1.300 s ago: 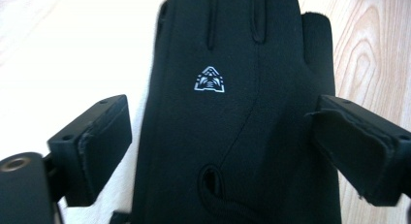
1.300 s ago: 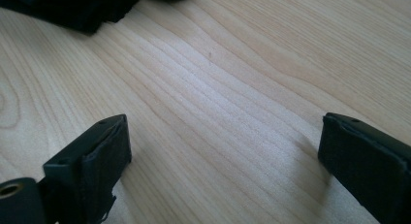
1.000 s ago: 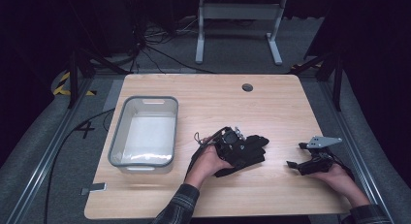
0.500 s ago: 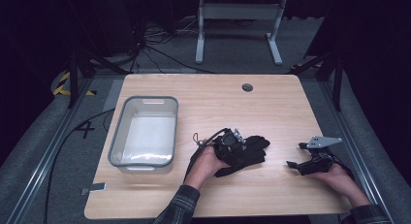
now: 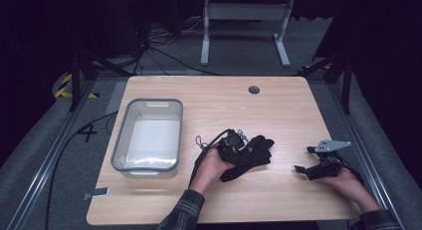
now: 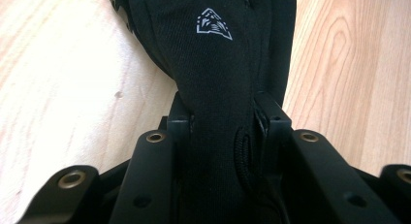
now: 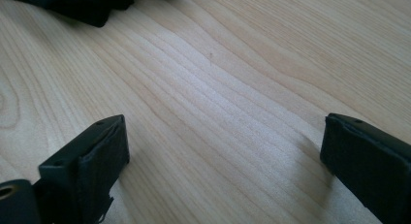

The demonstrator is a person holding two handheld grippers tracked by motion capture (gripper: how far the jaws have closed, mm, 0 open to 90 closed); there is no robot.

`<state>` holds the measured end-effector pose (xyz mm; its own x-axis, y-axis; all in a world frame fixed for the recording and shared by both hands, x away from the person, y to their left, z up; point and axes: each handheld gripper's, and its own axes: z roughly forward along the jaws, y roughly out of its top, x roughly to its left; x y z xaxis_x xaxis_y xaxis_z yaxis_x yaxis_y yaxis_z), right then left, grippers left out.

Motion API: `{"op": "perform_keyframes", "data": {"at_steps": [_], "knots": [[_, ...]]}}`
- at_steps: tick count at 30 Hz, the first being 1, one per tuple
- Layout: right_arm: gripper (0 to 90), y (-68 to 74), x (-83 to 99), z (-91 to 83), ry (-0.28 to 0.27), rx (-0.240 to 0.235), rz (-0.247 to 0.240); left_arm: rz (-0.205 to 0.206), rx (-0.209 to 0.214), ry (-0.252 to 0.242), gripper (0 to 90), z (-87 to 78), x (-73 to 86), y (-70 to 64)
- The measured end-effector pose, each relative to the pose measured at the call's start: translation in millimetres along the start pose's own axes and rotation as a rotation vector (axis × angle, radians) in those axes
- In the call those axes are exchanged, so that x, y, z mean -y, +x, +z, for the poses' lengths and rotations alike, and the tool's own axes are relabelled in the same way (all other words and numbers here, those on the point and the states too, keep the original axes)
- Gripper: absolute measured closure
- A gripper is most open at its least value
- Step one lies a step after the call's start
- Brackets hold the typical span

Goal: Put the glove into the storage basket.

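A black glove (image 5: 251,153) with a small white logo (image 6: 213,24) lies on the wooden table (image 5: 219,100), right of centre. My left gripper (image 5: 238,149) is shut on the glove (image 6: 218,88); the fabric is pinched between both jaws and stretches away from them over the wood. My right gripper (image 5: 304,160) rests low over the table near its right edge, a hand's width right of the glove. Its jaws stand wide apart with bare wood between the fingertips (image 7: 104,146). A corner of the glove (image 7: 82,6) shows at that view's top left.
A clear plastic bin (image 5: 148,135) stands on the left half of the table. A round cable hole (image 5: 254,89) sits near the far edge. Beyond the table are a grey frame (image 5: 244,26) and floor cables (image 5: 164,51).
The left gripper and the glove have shifted slightly to the right and toward me. The right gripper has stayed where it was.
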<state>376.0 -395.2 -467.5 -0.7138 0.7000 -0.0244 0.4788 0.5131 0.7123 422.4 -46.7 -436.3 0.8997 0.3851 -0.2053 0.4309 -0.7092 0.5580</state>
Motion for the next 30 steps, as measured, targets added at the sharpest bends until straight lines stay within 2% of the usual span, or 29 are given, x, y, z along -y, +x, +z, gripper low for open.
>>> {"op": "perform_keyframes", "data": {"at_steps": [2, 4, 9, 17, 30], "knots": [[3.8, 0.0, 0.0, 0.0, 0.0, 0.0, 0.0, 0.002, -0.007, -0.005, 67.3, -2.7, -0.6, 0.0], [3.8, 0.0, 0.0, 0.0, 0.0, 0.0, 0.0, -0.021, -0.016, -0.03, 67.2, -9.4, -1.4, -1.5], [3.7, 0.0, 0.0, 0.0, 0.0, 0.0, 0.0, -0.042, -0.019, -0.054, 67.1, -20.5, -4.7, -4.0], [3.6, 0.0, -0.1, 0.1, 0.0, 0.0, 0.0, -0.059, -0.022, -0.063, 67.1, -31.1, -9.1, -4.7], [2.8, 0.2, -0.2, 0.3, 0.002, 0.005, -0.002, -0.083, -0.05, -0.101, 66.9, -64.2, -12.5, -1.9]]}}
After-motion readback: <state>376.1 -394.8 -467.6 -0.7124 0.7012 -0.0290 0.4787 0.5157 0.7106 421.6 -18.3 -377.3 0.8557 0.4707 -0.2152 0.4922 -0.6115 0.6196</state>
